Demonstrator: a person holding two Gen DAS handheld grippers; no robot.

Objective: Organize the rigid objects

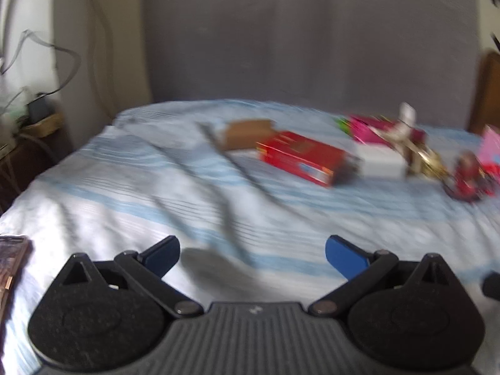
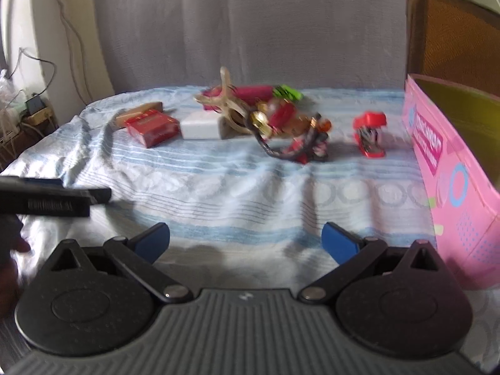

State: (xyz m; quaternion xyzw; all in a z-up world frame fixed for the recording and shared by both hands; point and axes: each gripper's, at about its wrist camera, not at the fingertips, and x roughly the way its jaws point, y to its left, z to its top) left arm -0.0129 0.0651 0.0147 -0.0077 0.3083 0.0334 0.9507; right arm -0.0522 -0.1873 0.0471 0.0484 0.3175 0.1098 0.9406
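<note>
Small objects lie in a row at the far side of a bed with a blue-striped sheet (image 2: 218, 187). There is a red box (image 2: 151, 128) (image 1: 301, 157), a brown box (image 1: 248, 132) behind it, a white box (image 2: 201, 128) (image 1: 381, 159), a tangle of toys and trinkets (image 2: 290, 131) and a red stapler (image 2: 370, 137). My left gripper (image 1: 251, 256) is open and empty, well short of the objects. My right gripper (image 2: 245, 240) is open and empty over the near sheet. The left gripper also shows from the side in the right wrist view (image 2: 100, 195).
A pink open box (image 2: 453, 162) stands at the right edge of the bed. A grey cloth (image 2: 250, 31) hangs behind the bed. A dark patterned item (image 1: 11, 259) lies at the near left. Cables and a small table (image 1: 31, 118) are at the far left.
</note>
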